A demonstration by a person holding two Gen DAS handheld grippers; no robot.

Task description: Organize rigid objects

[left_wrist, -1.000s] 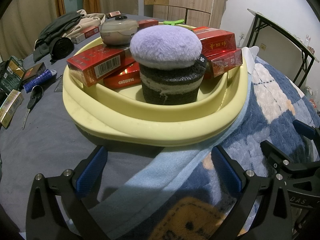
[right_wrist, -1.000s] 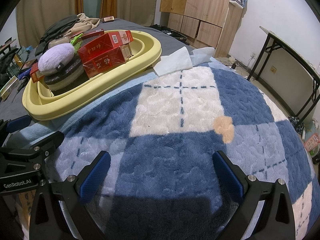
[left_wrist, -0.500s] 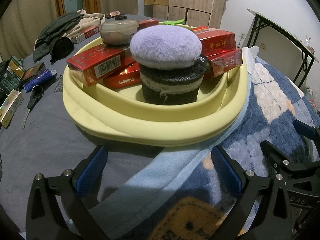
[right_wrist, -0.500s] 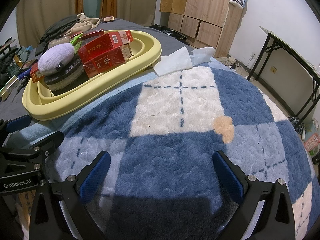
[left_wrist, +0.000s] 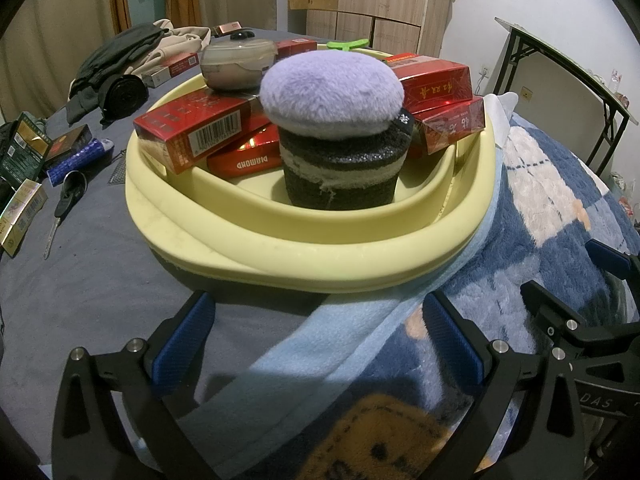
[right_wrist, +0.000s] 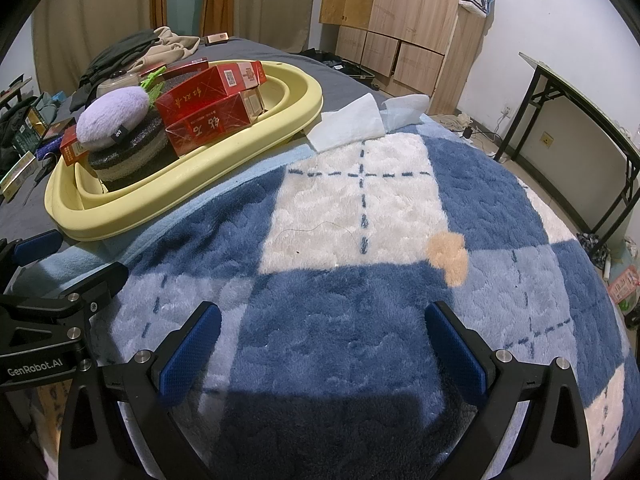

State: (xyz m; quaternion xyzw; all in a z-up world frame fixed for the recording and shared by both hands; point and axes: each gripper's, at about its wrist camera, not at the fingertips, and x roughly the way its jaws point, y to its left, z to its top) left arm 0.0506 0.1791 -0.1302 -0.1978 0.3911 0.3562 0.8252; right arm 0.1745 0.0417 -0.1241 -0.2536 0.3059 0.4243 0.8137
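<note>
The left gripper (left_wrist: 318, 326) and right gripper (right_wrist: 322, 338) both hover with fingers spread apart and empty, low over the bed. A yellow basin (left_wrist: 304, 248) sits on the bed's grey sheet (left_wrist: 80, 272) beside the blue blanket (right_wrist: 360, 320). Inside it lie red boxes (left_wrist: 196, 128), a purple puff (left_wrist: 330, 92) atop a dark sponge (left_wrist: 342, 176), and a lidded container (left_wrist: 238, 64) resting on the boxes.

A pale yellow basin (left_wrist: 304, 256) is set on the bed. Inside it, near the front rim, a dark grey sponge roll (left_wrist: 344, 176) stands upright, topped by a lilac puff (left_wrist: 332, 92). Red cartons (left_wrist: 196, 128) are stacked behind and on both sides, and a lidded round tub (left_wrist: 238, 64) rests on the left ones.
</note>
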